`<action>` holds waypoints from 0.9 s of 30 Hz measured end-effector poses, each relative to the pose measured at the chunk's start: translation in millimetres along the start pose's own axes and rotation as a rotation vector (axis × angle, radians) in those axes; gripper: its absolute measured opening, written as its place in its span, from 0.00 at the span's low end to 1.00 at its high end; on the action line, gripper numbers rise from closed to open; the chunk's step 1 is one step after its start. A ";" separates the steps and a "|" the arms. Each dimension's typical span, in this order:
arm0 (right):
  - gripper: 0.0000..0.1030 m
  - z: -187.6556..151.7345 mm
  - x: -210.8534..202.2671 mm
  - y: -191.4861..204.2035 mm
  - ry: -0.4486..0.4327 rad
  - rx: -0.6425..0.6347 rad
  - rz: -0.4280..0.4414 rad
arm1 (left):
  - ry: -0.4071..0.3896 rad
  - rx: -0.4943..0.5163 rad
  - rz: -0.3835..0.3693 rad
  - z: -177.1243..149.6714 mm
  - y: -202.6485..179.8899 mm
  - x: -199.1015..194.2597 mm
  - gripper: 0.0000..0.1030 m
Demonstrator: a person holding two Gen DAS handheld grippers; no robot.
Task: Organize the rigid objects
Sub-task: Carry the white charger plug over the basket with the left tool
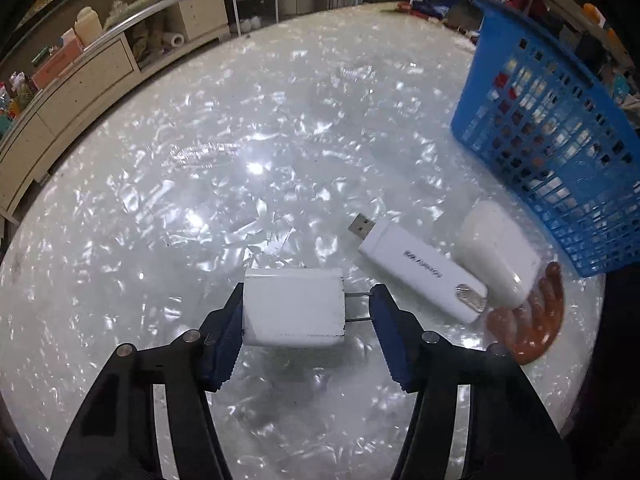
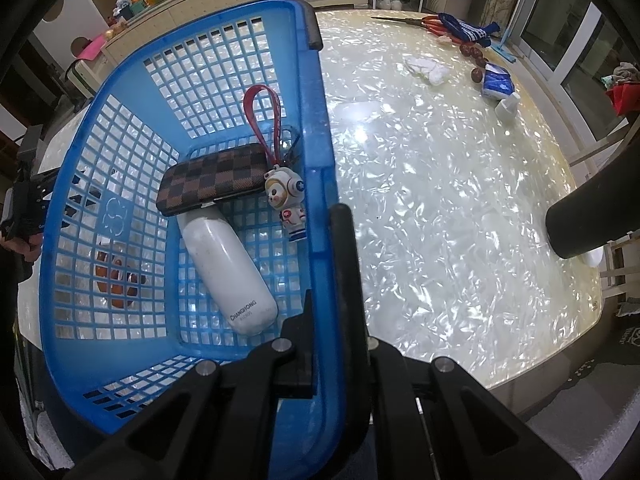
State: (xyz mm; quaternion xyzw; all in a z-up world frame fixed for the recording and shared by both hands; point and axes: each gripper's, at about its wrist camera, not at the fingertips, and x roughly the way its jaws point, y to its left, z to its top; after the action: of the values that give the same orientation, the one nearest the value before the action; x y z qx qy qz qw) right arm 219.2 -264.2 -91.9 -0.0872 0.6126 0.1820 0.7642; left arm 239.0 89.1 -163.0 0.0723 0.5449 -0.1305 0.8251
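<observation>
At lower centre, the left claw (image 1: 306,312) brackets a white charger (image 1: 294,306) on the bench (image 1: 200,160), one pad touching, the other at its prongs. Beyond lies a USB dongle (image 1: 420,274). The right claw (image 2: 332,280) clamps the blue basket (image 2: 316,120) rim.

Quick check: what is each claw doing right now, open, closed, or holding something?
Left claw: open around the white charger, not yet gripping.
Right claw: closed on the blue basket rim.
</observation>
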 end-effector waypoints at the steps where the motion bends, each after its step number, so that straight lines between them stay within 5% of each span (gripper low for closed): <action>1: 0.04 0.1 0.2 -0.2 0.000 -0.001 -0.001 | -0.019 -0.011 -0.007 0.5 0.5 -7.1 0.62; 15: 0.04 1.8 3.4 -0.8 -0.008 -0.002 0.007 | -0.241 0.138 -0.069 15.6 -84.4 -132.6 0.62; 27: 0.04 2.5 -2.4 2.3 -0.023 -0.032 -0.001 | -0.260 0.274 -0.093 42.1 -162.0 -154.4 0.62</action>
State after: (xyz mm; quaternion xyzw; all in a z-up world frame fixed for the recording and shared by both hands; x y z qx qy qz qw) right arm 220.1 -261.6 -88.8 -0.0978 0.6009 0.1924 0.7697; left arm 171.0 -55.6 -0.8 0.1412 0.4138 -0.2495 0.8640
